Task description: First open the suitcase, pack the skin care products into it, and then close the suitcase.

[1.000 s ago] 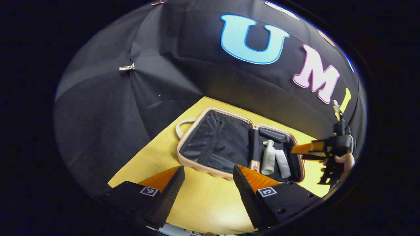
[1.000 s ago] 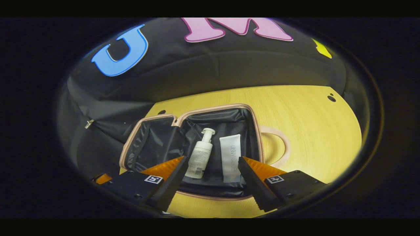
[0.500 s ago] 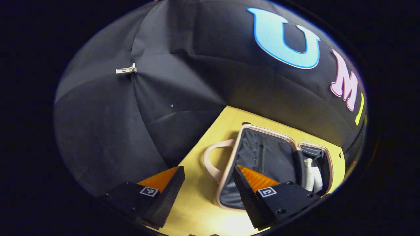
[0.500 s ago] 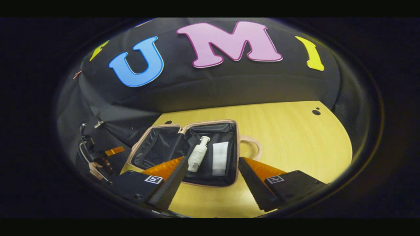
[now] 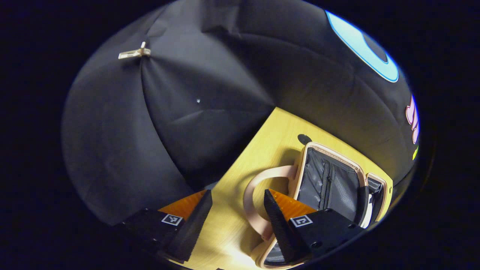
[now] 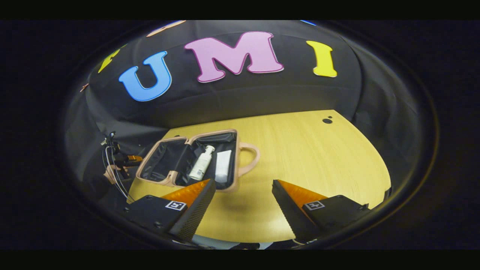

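My left gripper (image 5: pixel 234 221) spread at suitcase (image 6: pixel 170 176) handle (image 5: pixel 255 195), right gripper (image 6: pixel 243 208) spread over table (image 6: pixel 318 168), pump bottle (image 6: pixel 201 163) and tube (image 6: pixel 223 171) packed, lid open

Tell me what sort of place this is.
Most likely a staged recording booth, not a home: black cloth wall closes in a bare wooden table, where an open suitcase holds a pump bottle and a tube, with a hand-held left gripper beside it.

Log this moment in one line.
suitcase: open | bottle, tube: inside | left gripper: open, by handle | right gripper: open, empty
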### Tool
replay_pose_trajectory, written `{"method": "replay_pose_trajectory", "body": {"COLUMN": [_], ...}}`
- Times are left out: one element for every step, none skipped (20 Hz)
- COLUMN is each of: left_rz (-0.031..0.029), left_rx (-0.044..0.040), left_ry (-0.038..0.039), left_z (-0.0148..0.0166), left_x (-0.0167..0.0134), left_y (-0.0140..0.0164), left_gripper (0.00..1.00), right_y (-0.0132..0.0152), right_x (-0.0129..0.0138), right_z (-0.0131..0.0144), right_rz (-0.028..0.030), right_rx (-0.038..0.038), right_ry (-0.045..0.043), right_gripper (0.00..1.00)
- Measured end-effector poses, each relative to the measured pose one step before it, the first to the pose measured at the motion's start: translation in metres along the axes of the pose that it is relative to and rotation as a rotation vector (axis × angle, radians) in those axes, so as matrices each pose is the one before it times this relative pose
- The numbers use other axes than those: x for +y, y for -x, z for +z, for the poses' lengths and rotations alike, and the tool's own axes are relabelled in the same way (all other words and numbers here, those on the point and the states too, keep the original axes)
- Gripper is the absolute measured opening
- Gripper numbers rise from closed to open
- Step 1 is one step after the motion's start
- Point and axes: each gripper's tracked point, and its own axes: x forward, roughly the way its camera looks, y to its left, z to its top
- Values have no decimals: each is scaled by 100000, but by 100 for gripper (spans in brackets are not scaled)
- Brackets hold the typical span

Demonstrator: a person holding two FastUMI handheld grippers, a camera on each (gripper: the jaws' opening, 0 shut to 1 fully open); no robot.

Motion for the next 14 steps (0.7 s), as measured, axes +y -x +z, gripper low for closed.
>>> {"method": "replay_pose_trajectory", "body": {"left_rz": [1677, 985, 563, -377, -484, -309, 435, 385, -1822, -118, -1865, -993, 233, 1124], "left_rx": [1818, 2276, 1619, 376, 1181, 2259, 2078, -1778, -485, 432, -554, 2541, -1119, -1660], "left_ry": [-306, -404, -390, 234, 986, 1995, 2243, 1282, 1659, 701, 107, -990, -2372, -2289], "left_z": [-289, -576, -338, -2, -132, -358, -183, 172, 34, -66, -36, -774, 81, 320], "left_x": [132, 115, 91, 165, 105, 137, 234, 44, -170, 0, -353, -659, -228, -87], "left_y": [-745, -770, -385, -493, -489, -290, -125, -248, -344, 325, -239, 58, 144, -365], "left_gripper": [87, 86, 86, 86, 86, 82, 80, 73, 72, 66, 55, 45, 34, 24], "right_y": [484, 419, 424, 313, 131, 152, 28, 92, -245, -4, -81, -9, -72, -187], "right_x": [-707, -295, 24, -243, -209, -398, -514, -503, -417, 33, -297, -342, -238, -247], "right_z": [-1098, -1134, -706, -75, 135, 124, 131, -53, 44, 85, 197, 96, 108, 47], "right_rz": [-1366, -480, 519, -19, -227, -630, -1040, -975, 410, 755, -296, -211, -241, -124], "right_rx": [2365, 2901, 1733, 154, -1186, -926, -349, 49, 438, -8, -365, -214, -470, -559], "right_ry": [-258, -1122, -2155, -2668, -1743, -110, 1162, 933, -589, -1327, -686, -122, 162, 676], "right_gripper": [98, 98, 98, 98, 98, 98, 97, 98, 98, 98, 98, 100, 98, 98]}}
